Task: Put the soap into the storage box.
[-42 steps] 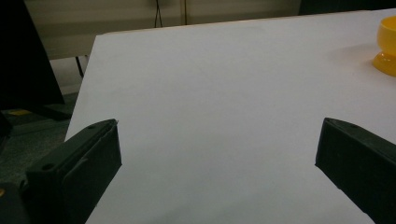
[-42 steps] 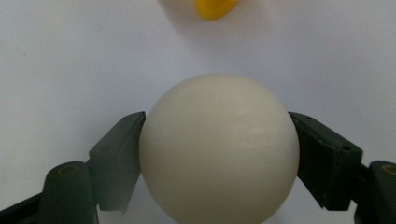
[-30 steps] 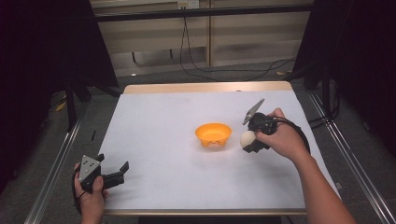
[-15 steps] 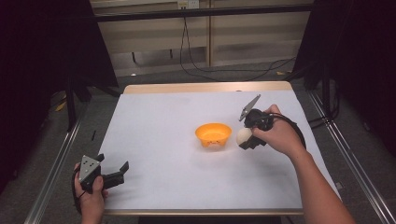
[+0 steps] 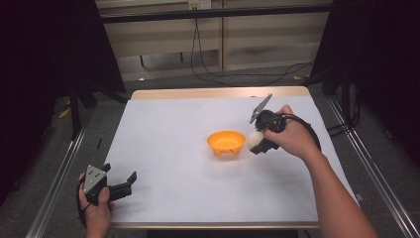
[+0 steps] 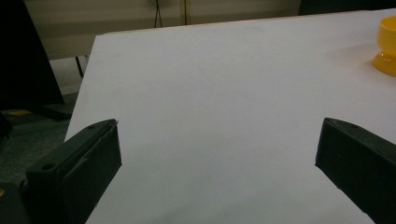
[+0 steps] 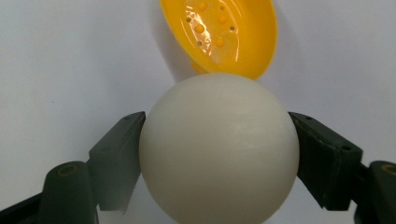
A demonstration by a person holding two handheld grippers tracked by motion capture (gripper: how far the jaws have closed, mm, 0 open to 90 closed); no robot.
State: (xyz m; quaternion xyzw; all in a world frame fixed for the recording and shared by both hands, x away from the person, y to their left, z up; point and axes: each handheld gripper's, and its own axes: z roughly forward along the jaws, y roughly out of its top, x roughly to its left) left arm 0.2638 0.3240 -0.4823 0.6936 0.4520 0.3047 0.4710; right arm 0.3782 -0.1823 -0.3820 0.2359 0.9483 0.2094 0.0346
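Just beside the right rim of the small glossy orange plastic bowl (image 5: 226, 142), the right gripper (image 5: 258, 144) is carrying a smooth cream-white ball (image 5: 254, 140), its jaws pinching the ball from both sides across its widest part. In the right gripper view the ball (image 7: 218, 147) is sitting squarely between the two black jaws, gripped at the middle so it is not slipping out forward or back, and the bowl (image 7: 219, 32) is lying right ahead with its open hollow, dotted with small raised bumps, facing the ball. Judging from this, the ball is being lined up for a drop into the bowl; it is hanging close to the rim but is not yet over the hollow.

The bowl is standing upright near the middle of the white paper-covered surface (image 5: 163, 139), within easy reach of the right hand (image 5: 292, 139).

The left gripper (image 5: 124, 184) is resting at the near left corner of the surface, well apart from the bowl, its jaws spread wide and holding nothing. In the left gripper view the bowl (image 6: 385, 46) is showing at the far right edge. This gripper is probably being kept out of the way while the right one is working.
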